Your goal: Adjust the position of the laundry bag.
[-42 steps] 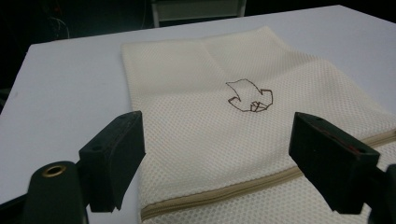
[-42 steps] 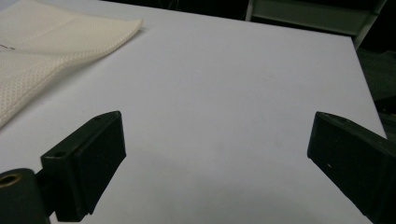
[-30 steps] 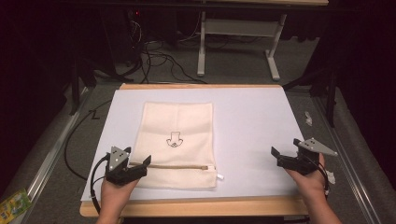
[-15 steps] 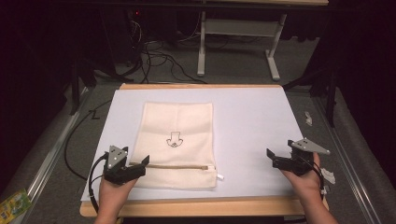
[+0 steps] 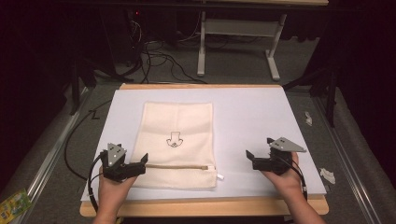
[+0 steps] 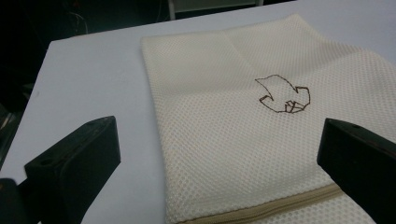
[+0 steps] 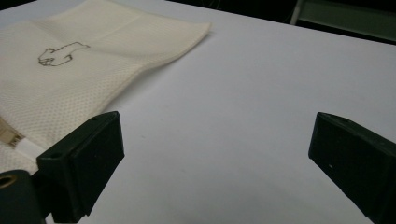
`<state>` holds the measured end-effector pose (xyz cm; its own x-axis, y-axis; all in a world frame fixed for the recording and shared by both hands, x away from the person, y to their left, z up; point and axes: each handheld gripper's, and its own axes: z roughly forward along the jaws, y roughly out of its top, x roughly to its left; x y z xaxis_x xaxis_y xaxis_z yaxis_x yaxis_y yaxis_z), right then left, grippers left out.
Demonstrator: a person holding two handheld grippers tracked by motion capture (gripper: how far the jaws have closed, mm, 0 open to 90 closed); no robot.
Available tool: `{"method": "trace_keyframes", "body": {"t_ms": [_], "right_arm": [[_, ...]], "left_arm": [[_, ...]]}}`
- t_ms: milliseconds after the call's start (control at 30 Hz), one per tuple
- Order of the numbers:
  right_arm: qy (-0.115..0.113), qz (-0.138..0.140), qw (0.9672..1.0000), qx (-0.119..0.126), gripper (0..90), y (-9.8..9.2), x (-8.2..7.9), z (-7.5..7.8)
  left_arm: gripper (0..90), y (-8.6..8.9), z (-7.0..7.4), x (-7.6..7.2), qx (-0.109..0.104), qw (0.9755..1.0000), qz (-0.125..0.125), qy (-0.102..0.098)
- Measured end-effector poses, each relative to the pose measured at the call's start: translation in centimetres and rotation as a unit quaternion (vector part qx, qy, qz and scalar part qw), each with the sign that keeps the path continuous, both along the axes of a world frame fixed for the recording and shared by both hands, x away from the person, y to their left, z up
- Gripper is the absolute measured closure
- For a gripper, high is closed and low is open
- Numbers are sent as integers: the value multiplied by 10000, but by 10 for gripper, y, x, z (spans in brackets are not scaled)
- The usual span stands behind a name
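Now wide left gripper (image 5: 142, 162) astride pouch (image 5: 176, 140)

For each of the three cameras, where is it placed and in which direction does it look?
High view: above the person's side, looking forward and down on the table; shows both hands, the left hand-held gripper and the right hand-held gripper.
Left gripper view: rides on the left hand-held gripper, looking along its open jaws over the mesh bag.
Right gripper view: rides on the right hand-held gripper, facing bare table beside the bag's zipper end.
All three share the bag's brown emblem.
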<state>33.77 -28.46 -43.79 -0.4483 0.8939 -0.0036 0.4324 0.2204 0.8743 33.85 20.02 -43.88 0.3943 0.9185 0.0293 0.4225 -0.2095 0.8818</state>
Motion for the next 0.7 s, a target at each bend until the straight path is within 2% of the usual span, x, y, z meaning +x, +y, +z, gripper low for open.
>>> {"method": "trace_keyframes", "body": {"t_ms": [67, 100, 133, 267, 367, 400, 433, 500, 567, 700], "right_arm": [[93, 135, 9999, 38, 64, 12, 5, -2], [93, 135, 9999, 38, 64, 12, 5, -2], [228, 252, 9994, 109, 77, 24, 10, -3], [267, 459, 9984, 196, 107, 49, 18, -4], [313, 600, 9973, 271, 124, 70, 27, -5], [313, 600, 9973, 271, 124, 70, 27, -5], [320, 666, 9970, 235, 150, 84, 34, -7], [351, 661, 9970, 200, 154, 90, 38, -9], [564, 658, 9960, 235, 168, 105, 53, -18], [859, 681, 9939, 83, 187, 118, 67, -31]], "left_arm": [[2, 0, -1, 1, 26, 10000, -18, 29], [2, 0, -1, 1, 26, 10000, -18, 29], [6, 2, -2, 2, 16, 10000, -24, 51], [9, 6, -3, 2, -98, 9999, 36, 67], [12, 6, -3, 1, -104, 9999, 59, 55], [12, 6, -3, 1, -104, 9999, 59, 55], [15, 6, -3, 0, -88, 9999, 44, 49], [16, 6, -3, 0, -77, 10000, 48, 37], [16, 6, -3, -1, -53, 9999, 92, 8], [14, 7, -3, -1, -103, 9999, 120, -15]]}}
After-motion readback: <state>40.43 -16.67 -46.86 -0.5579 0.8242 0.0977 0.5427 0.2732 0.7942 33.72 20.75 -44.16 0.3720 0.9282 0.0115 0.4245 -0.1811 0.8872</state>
